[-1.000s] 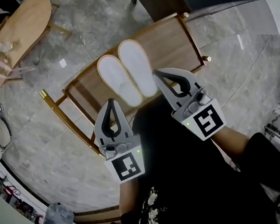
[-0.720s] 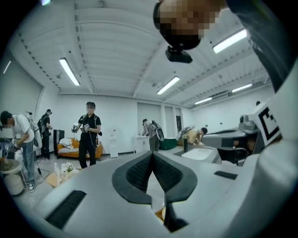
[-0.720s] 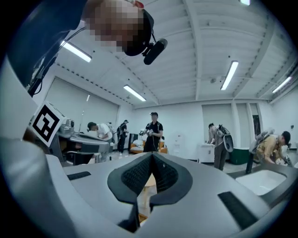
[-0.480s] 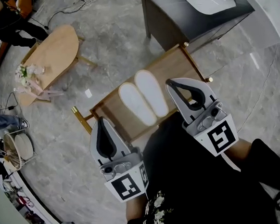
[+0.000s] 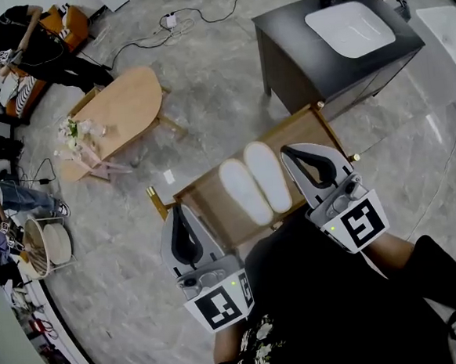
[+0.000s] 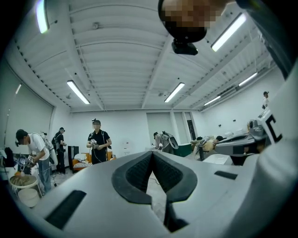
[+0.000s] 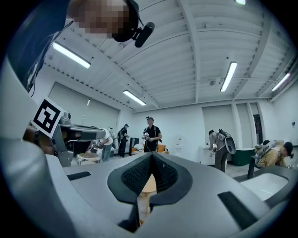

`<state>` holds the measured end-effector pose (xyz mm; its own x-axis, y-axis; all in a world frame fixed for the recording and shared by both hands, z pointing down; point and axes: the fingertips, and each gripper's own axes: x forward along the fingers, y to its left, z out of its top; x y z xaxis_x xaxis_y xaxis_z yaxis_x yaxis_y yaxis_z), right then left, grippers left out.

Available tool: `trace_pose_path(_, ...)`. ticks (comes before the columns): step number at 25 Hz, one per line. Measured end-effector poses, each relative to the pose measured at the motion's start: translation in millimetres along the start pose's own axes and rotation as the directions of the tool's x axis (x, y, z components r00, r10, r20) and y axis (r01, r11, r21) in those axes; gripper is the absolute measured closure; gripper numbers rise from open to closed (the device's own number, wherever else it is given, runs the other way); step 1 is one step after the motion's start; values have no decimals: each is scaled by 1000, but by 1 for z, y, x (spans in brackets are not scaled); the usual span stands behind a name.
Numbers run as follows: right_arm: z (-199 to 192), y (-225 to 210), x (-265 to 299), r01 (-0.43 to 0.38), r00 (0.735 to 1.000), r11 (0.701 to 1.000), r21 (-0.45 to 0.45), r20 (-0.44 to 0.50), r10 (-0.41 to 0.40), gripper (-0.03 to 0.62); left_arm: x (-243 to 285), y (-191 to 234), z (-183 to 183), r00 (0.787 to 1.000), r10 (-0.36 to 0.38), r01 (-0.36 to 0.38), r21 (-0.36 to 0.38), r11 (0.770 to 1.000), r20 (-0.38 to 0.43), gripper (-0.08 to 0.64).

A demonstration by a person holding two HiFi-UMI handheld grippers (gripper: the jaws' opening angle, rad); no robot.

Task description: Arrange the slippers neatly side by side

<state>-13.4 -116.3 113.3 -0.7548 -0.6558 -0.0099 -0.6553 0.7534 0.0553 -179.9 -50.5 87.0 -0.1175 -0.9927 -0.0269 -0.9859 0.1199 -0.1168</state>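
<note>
I see two flat white oval slippers (image 5: pixel 256 184) lying side by side, touching along their length, on the brown wooden table (image 5: pixel 319 135).

Grey left gripper (image 5: pixel 177 209), grey right gripper (image 5: pixel 285 150), black-padded jaws, marker cubes (image 5: pixel 219 307), black top (image 5: pixel 315 296)

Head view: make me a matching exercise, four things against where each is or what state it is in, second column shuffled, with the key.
1 white slippers
2 flowers
3 white basin
4 left gripper

A on the dark cabinet
B shut, nothing between its jaws
C side by side on the wooden bench
D on the oval wooden table

Pairs: 1-C, 2-D, 3-A, 4-B
</note>
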Motion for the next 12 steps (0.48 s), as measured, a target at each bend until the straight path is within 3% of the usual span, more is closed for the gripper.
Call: trace_pose_path(12, -3, -2, 8, 8, 1000, 1000, -29, -15, -8, 595, 8, 2, -9, 1000, -12, 12, 9, 1000, -19, 557)
